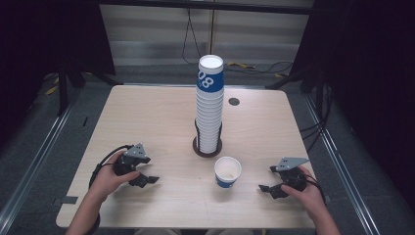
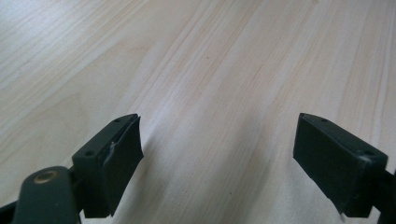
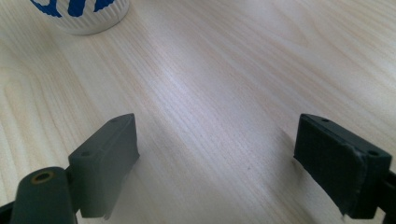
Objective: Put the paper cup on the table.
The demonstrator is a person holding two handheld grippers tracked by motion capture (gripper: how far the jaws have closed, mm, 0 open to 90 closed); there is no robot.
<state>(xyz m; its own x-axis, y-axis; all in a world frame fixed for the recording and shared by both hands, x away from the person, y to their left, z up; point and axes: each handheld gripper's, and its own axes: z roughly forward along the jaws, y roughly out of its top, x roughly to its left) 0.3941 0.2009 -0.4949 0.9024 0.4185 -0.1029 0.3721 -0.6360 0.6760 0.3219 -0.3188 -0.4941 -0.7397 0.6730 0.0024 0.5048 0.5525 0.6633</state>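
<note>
A single paper cup (image 1: 228, 172) stands upright and apparently empty near the table's (image 1: 147, 117) front edge, between two hand-held grippers. The left gripper (image 1: 145, 180), at the cup's nine o'clock, and the right gripper (image 1: 268, 188), toward four o'clock, both rest with jaws spread on nothing, well apart from it. At the cup's twelve o'clock, a tall stack of nested cups (image 1: 210, 105) rises from a dark round holder (image 1: 207, 148).

lab: dark curtains (image 1: 44, 39), floor cables (image 1: 254, 66)
</note>
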